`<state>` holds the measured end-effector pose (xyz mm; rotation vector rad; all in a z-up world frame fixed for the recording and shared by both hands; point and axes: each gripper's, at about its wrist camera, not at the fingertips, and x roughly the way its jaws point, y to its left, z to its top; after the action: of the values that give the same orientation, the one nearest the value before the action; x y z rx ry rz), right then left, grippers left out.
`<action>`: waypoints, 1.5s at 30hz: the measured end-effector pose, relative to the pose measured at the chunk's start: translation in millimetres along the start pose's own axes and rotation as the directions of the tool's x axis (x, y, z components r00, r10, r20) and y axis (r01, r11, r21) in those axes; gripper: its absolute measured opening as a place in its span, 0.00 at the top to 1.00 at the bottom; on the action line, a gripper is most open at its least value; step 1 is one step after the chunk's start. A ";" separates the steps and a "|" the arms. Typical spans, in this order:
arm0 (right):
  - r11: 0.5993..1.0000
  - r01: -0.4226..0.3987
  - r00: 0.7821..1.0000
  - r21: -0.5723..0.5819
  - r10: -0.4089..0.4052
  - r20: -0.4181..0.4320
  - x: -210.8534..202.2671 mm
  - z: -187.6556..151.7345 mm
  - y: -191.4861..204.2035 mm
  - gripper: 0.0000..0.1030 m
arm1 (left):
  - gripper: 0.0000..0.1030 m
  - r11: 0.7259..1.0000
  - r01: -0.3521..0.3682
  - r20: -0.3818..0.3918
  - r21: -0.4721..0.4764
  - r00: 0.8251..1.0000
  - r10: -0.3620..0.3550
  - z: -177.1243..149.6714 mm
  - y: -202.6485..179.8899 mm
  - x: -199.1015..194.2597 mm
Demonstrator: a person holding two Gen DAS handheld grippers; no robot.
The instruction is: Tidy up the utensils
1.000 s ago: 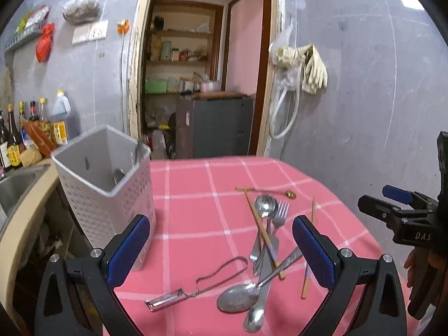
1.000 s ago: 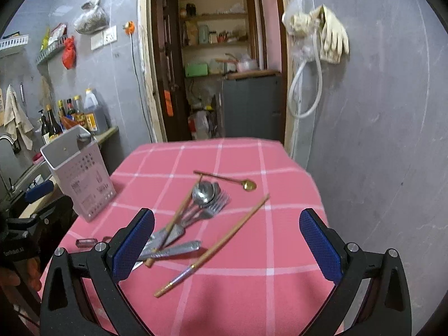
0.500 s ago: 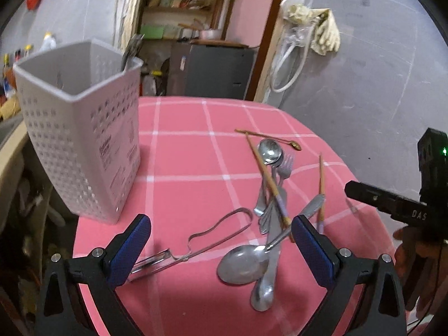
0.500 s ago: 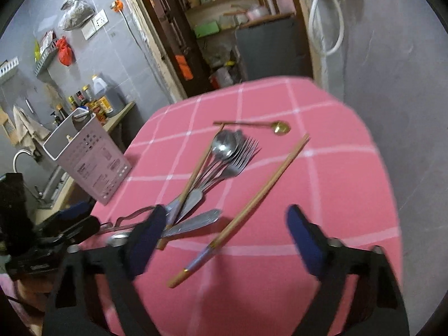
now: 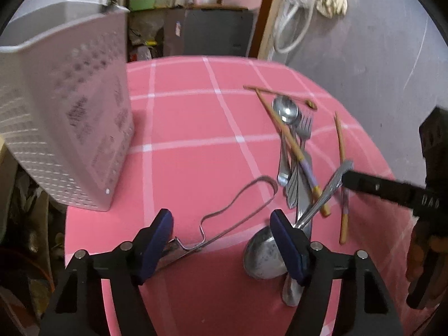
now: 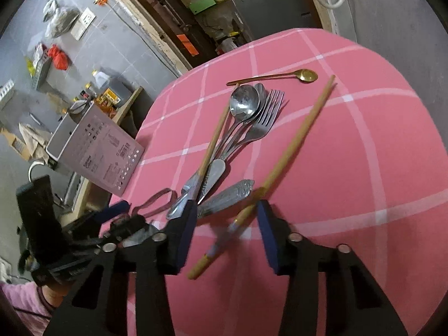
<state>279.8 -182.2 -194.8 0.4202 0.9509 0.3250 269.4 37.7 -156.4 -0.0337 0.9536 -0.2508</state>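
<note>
Left gripper [image 5: 221, 235]: lower than a second ago, jaws narrowing around the wire-handled tool [image 5: 224, 218], pads not yet pressing.
Right gripper [image 6: 225, 222]: also lower and rolled, jaws closing either side of a wooden chopstick [image 6: 291, 142], no grip visible.
Utensils: spoons, fork [image 6: 266, 120] and gold spoon [image 6: 280, 77] lie unmoved mid-table.
Holder [image 5: 64, 112]: white, upright, far left, now looming larger.
Surface: pink checked tablecloth [image 6: 364, 154].
Room: grey walls, open doorway beyond.

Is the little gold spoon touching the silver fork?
Apart. In the right wrist view, pink tablecloth shows between the little gold spoon and the tines of the silver fork.
</note>
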 end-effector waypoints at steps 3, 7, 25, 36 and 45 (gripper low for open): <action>0.999 -0.022 1.000 0.023 0.022 0.005 3.7 4.8 -0.3 0.75 | 0.33 1.000 0.001 -0.021 0.030 1.000 0.000 1.9 -2.9 5.1; 0.996 -0.050 0.999 0.075 0.049 0.014 8.7 9.1 -1.8 0.85 | 0.38 0.998 0.009 -0.053 0.068 0.999 -0.005 6.1 -6.2 10.7; 0.989 -0.079 0.996 0.124 0.075 0.039 -9.7 2.2 -14.2 0.89 | 0.56 0.971 -0.002 -0.186 0.238 0.981 0.047 22.4 -30.8 33.2; 0.991 -0.078 0.994 0.108 0.069 0.080 -22.9 3.3 -7.1 0.91 | 0.78 0.983 0.092 -0.182 0.161 0.981 -0.063 26.4 -24.9 23.8; 0.994 -0.106 0.978 0.005 0.103 0.184 -62.5 16.6 33.2 0.98 | 0.78 0.978 0.209 0.118 0.008 0.971 -0.208 15.4 -5.0 -39.0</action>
<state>257.0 -184.5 -125.8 0.5058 0.7533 0.3686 259.4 40.5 -115.5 -0.1525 0.8330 -0.4362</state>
